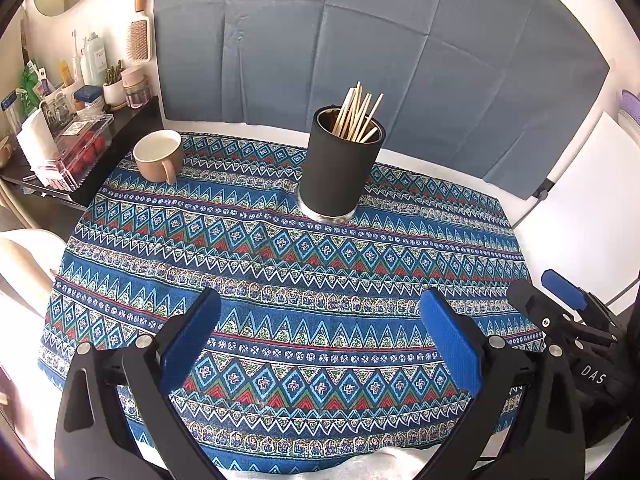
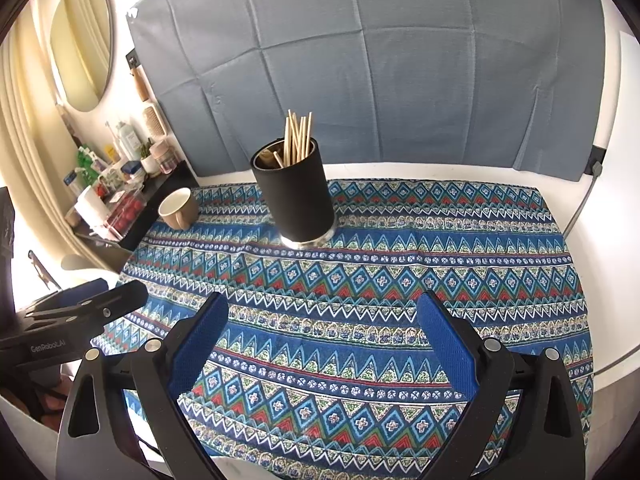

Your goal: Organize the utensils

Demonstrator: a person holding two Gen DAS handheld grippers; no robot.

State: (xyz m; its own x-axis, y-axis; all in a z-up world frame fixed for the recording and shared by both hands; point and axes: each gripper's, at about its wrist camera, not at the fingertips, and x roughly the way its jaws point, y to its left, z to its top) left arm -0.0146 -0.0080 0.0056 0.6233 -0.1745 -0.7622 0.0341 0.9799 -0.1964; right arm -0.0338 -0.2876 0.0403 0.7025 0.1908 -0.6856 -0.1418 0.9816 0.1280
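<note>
Both my left claw [image 1: 320,312] and right claw [image 2: 323,312] hang released and empty over the patterned cloth [image 1: 280,264], while the black holder [image 1: 340,160] of wooden chopsticks [image 1: 358,114] stands upright at the surface's far side, near a tan mug [image 1: 158,156].

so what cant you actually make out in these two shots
- Lower ends of the wooden sticks: hidden by the black holder wall, both views.
- Bottom of the tan mug: its rim blocks it in both views.
- Shelf clutter: too small and warped at the left edge.
- Right gripper in left wrist view: cut off by the frame.
</note>
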